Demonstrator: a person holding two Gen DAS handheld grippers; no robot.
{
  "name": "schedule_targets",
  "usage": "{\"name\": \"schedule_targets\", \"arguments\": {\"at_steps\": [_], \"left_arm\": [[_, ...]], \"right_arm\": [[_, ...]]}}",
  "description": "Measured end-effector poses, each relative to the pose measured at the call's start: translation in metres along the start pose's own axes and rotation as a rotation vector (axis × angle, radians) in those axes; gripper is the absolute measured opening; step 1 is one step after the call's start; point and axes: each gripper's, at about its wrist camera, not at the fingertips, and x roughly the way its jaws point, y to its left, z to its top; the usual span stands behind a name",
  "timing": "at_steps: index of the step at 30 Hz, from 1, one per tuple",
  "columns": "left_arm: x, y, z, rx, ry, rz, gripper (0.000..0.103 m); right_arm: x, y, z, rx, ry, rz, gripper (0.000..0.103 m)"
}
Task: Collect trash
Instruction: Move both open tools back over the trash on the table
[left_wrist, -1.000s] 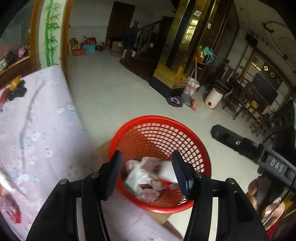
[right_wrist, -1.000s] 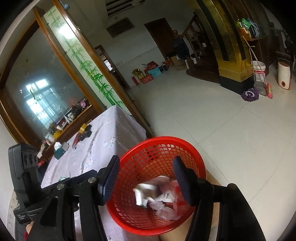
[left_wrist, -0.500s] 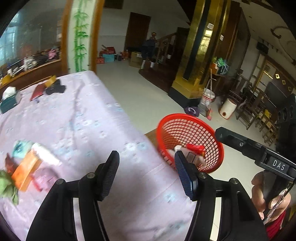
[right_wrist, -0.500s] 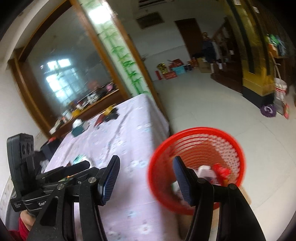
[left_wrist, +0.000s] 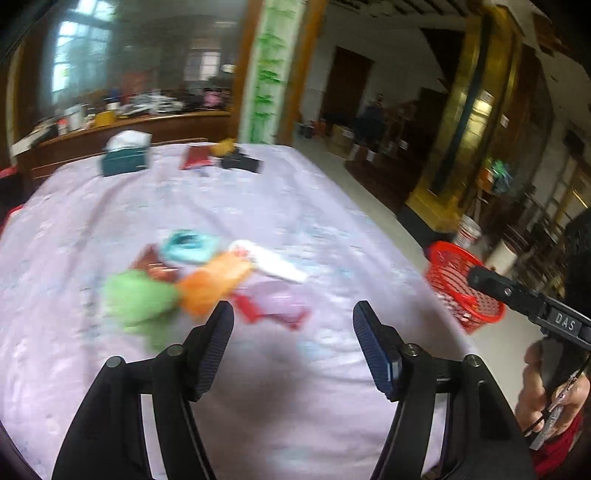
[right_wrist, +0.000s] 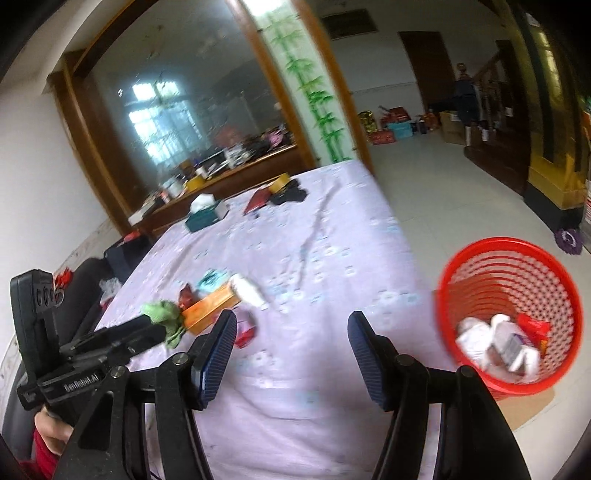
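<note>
Both grippers hang empty over the counter (left_wrist: 295, 387) – left gripper (left_wrist: 293, 347) jaws opening, right gripper (right_wrist: 291, 350) jaws opening too. Trash pile (left_wrist: 207, 273) lies ahead-left; red basket (right_wrist: 509, 317) stands off the counter's right edge. Next, I judge: pick another piece – bare cloth all around

Blurred trash pile (left_wrist: 207, 277) on table; upright red basket (right_wrist: 509, 317) part-filled.
</note>
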Motion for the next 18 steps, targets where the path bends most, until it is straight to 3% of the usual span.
{"name": "schedule_targets", "arguments": {"at_steps": [3,8,12,18], "left_arm": [[-0.010,0.042,-0.003,-0.048,-0.019,0.090,0.070],[-0.003,0.103,-0.004,-0.169,0.003,0.151,0.073],[0.021,0.133,-0.004,-0.250,0.060,0.091,0.073],[0.069,0.129,0.001,-0.230,0.129,0.061,0.073]], "right_arm": [[0.017,0.019,-0.004,-0.015,0.035,0.015,0.068],[0.037,0.041,-0.007,-0.032,0.075,0.033,0.068],[0.043,0.051,-0.007,-0.053,0.092,0.030,0.068],[0.050,0.043,-0.008,-0.031,0.119,0.027,0.068]]}}
